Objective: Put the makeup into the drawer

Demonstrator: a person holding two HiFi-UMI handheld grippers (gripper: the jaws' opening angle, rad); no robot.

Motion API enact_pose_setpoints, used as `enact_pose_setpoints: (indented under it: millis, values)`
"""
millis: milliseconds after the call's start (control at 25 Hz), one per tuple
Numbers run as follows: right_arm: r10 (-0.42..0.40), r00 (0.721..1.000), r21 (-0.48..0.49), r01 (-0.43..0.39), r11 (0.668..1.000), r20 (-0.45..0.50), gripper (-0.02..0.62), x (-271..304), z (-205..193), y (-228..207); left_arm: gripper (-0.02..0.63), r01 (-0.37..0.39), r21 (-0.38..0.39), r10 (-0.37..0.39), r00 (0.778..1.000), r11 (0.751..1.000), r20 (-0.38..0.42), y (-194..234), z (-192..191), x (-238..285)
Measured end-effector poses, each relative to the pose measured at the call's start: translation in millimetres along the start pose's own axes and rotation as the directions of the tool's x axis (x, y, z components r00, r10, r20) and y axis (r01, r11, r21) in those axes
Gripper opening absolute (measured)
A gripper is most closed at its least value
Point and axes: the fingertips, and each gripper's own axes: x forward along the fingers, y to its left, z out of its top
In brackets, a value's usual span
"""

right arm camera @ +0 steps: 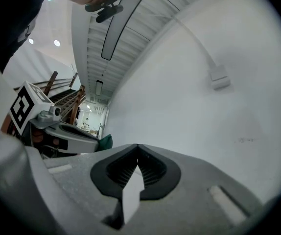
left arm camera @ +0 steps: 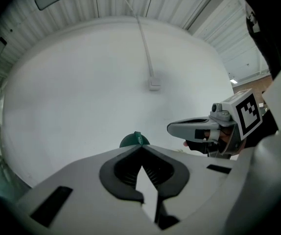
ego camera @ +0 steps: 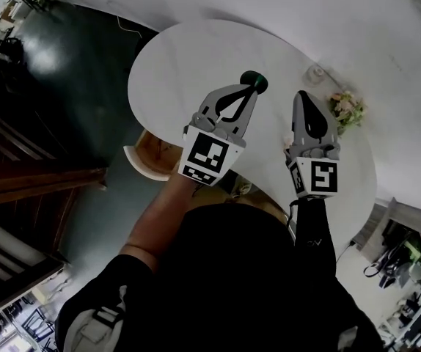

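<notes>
Person: seen from above in a black top [ego camera: 254,270] at 6 o'clock of the head view, both arms reaching toward 12 o'clock, with one pair of tongs in each hand.
Left tongs [left arm camera: 140,146]: closed. The two grey jaws meet at the tip and pinch the makeup there. They are held up over the bench, with the marker cube [ego camera: 209,156] toward the person.
Makeup [ego camera: 255,81]: a small, round, dark green piece, clamped at the very tip of the left tongs and sticking out at their 12 o'clock. It is in the air above the bench, not in the drawer.
Right tongs [right arm camera: 137,146]: closed on nothing — jaws together, ribbed pads meeting, only wall beyond the tip. They sit at 3 o'clock of the left tongs, near them but apart, pointing much the same way.
Drawer [ego camera: 133,161]: pulled open at the bench's near edge, at 8 o'clock of the left tongs. It has a white front and a wooden inside, is partly hidden by the marker cube, and lies well apart from the makeup.
Bench [ego camera: 188,57]: a white, rounded top, lying under both tongs.
Flowers [ego camera: 346,110]: a small pale bunch with green leaves on the bench, at 2 o'clock of the right tongs' tip.
Wall [left arm camera: 81,92]: white, ahead of both tongs. A thin cord [left arm camera: 144,48] runs down it to a small box [left arm camera: 153,85] at 12 o'clock of the left tongs' tip.
</notes>
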Motion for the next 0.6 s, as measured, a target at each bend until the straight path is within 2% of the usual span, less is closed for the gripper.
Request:
enact_pose_setpoints:
  millis: [120, 280, 600]
  values:
    - [0.052, 0.998, -0.036, -0.054, 0.998, -0.035, 0.005, 7, -11, 19, 0.009, -0.035, -0.008, 0.035, 0.999, 0.999, -0.003, 15, -5, -20]
    - [0.13, 0.991, -0.04, -0.131, 0.991, -0.036, 0.005, 26, -12, 62, 0.009, -0.105, -0.019, 0.105, 0.994, 0.994, -0.016, 45, -15, -56]
    - [0.289, 0.957, -0.033, -0.29, 0.957, -0.013, 0.005, 65, -8, 160, 0.009, -0.25, -0.038, 0.249, 0.967, 0.967, -0.046, 103, -34, -135]
